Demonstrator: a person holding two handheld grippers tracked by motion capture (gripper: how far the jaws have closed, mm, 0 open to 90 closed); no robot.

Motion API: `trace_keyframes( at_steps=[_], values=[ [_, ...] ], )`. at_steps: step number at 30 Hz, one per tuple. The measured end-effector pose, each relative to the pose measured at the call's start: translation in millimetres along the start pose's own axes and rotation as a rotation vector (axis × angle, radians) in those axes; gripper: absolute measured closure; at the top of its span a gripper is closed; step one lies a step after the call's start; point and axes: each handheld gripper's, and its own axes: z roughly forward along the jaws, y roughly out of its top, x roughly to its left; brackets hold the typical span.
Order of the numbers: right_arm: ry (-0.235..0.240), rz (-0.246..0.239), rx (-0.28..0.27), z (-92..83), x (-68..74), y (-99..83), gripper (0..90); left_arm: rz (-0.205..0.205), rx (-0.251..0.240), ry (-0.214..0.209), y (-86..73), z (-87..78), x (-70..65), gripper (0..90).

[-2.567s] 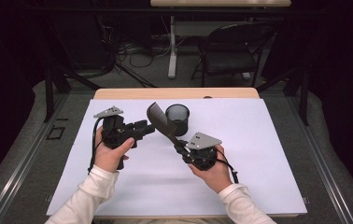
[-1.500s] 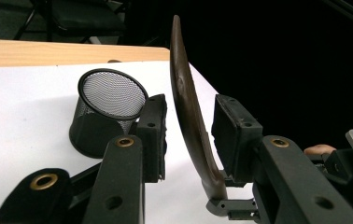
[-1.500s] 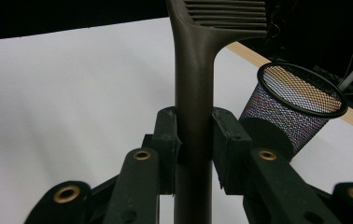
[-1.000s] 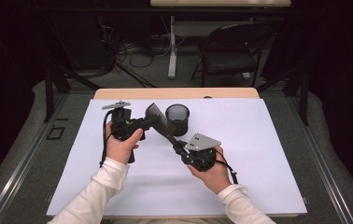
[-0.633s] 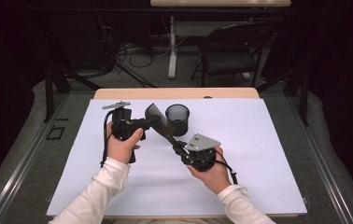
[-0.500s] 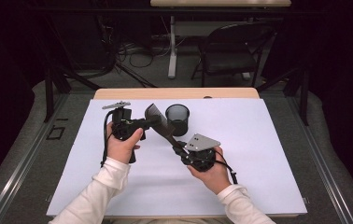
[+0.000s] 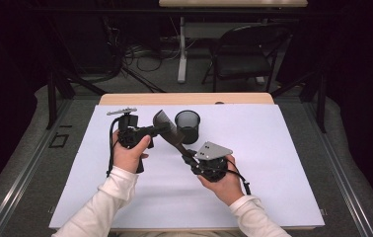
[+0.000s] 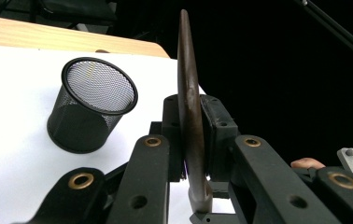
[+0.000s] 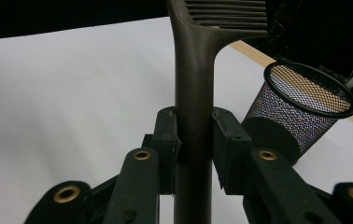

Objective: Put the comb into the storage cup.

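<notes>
Both grippers pinch one dark comb [image 7: 167, 132]: the left gripper [image 7: 150, 131], just closed, on its toothed end, the right gripper [image 7: 187, 157] on its handle; the mesh cup [image 7: 187, 126] stands at two o'clock of the comb.

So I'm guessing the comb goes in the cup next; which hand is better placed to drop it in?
Probably left: left gripper clamps the comb head beside the cup.
</notes>
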Motion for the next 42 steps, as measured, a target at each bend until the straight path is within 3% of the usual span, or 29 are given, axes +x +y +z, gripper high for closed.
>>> trace_keyframes(
  at_steps=[10, 22, 42],
  values=[
    [-0.003, -0.001, 0.0, 0.2, 0.2, -0.3, 72.9, -0.034, -0.005, -0.015, -0.5, 0.3, 2.0, 82.5],
    [-0.01, -0.003, -0.01, 2.0, 1.0, -3.2, 72.9, -0.024, -0.001, -0.013, -0.9, 0.9, 0.7, 83.3],
    [-0.013, 0.006, -0.017, 2.8, 1.7, -4.3, 72.8, -0.051, -0.005, -0.021, 0.1, 1.9, -0.5, 84.0]
  ],
)
